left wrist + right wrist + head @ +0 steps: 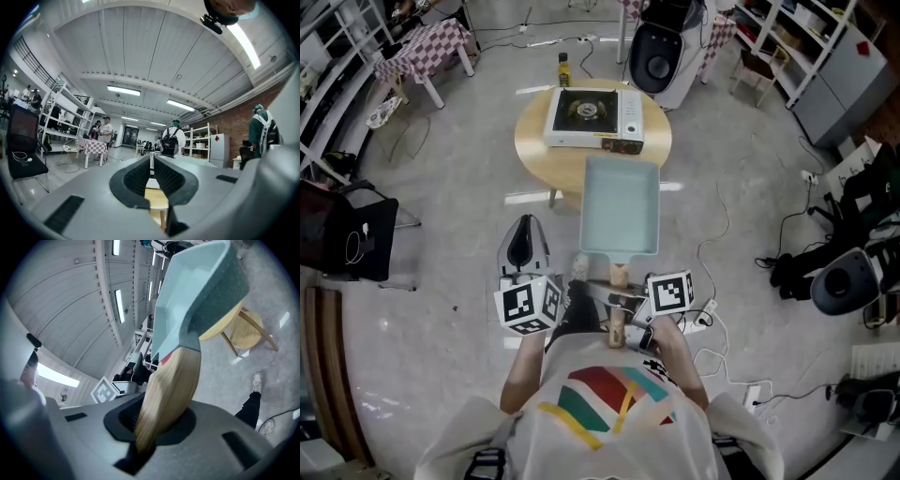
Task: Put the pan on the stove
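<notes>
A: What does the person have, counted from the left?
B: Two tongs, one pan, one stove, one round bench, one bottle. The left tongs [523, 223] point level at the left, jaws drawn together on nothing (the left gripper view [152, 174] shows only a thin slit between the pads).

A: Where is the pan?
B: The pan [621, 206], a pale teal rectangle, is held in the air in front of the person. In the head view its far end overlaps the near edge of the bench [534, 150]. It is not on the stove [593, 117], which sits further back on that bench, apart from the pan. Only bare bench top shows between the two.

A: What holds it?
B: The right tongs [617, 305], clenched on the pan's wooden handle [619, 275]. In the right gripper view the handle [171, 390] rises from between the jaws of those tongs [154, 427] up to the pan [197, 291].

A: What else is around?
B: A black chair [358, 239] at far left and a checked-cloth table [422, 47] behind it. The bottle [564, 68] stands on the floor just beyond the bench. Cables [787, 225] trail across the floor at right.

A: What is in the pan?
B: Its inside shows plain teal. The stove's burner [584, 111] stands uncovered.
</notes>
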`<move>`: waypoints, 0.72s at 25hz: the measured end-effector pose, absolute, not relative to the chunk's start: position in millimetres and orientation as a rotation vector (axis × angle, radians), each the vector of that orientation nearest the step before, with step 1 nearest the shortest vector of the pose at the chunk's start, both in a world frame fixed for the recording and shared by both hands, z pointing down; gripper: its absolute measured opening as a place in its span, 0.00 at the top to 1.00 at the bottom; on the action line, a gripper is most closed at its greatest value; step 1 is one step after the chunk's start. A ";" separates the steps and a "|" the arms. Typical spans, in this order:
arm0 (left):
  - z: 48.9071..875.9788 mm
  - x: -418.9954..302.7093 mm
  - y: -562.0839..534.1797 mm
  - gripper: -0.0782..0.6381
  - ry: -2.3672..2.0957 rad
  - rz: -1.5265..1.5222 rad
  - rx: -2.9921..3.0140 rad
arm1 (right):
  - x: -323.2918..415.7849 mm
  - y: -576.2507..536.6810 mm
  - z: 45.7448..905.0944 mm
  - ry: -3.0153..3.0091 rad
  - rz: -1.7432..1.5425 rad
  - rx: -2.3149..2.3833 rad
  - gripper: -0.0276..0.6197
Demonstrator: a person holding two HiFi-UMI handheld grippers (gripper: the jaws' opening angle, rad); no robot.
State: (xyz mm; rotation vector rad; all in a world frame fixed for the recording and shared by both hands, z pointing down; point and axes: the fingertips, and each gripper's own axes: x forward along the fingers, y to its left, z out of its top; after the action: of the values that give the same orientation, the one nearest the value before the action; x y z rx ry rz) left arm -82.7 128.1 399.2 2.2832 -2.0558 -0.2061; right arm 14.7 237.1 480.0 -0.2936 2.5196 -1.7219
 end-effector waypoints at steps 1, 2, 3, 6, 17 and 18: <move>399.7 -79.9 122.5 0.86 -2.045 -0.190 2.298 | 15.7 234.3 480.6 2.521 -1.717 -0.309 0.91; 399.9 -76.4 116.6 0.86 -2.035 -0.179 2.312 | 17.4 231.6 481.6 2.528 -1.711 -0.326 0.91; 399.7 -72.4 110.4 0.86 -2.024 -0.176 2.326 | 19.2 228.8 482.6 2.533 -1.707 -0.338 0.91; 398.7 -57.4 92.8 0.86 -1.975 -0.190 2.365 | 26.1 218.9 484.7 2.530 -1.711 -0.341 0.91; 408.8 -36.8 23.6 0.86 -1.873 -0.190 2.443 | 38.5 151.9 492.4 2.510 -1.702 -0.478 0.91; 409.9 -39.2 13.9 0.86 -1.871 -0.193 2.437 | 38.0 143.2 493.2 2.510 -1.706 -0.484 0.91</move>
State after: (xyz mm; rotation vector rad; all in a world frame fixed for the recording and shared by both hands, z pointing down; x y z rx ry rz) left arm -39.2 13.9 409.9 2.4374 -1.8708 -0.1925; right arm 38.0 143.2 493.2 -0.4841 2.5099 -1.7059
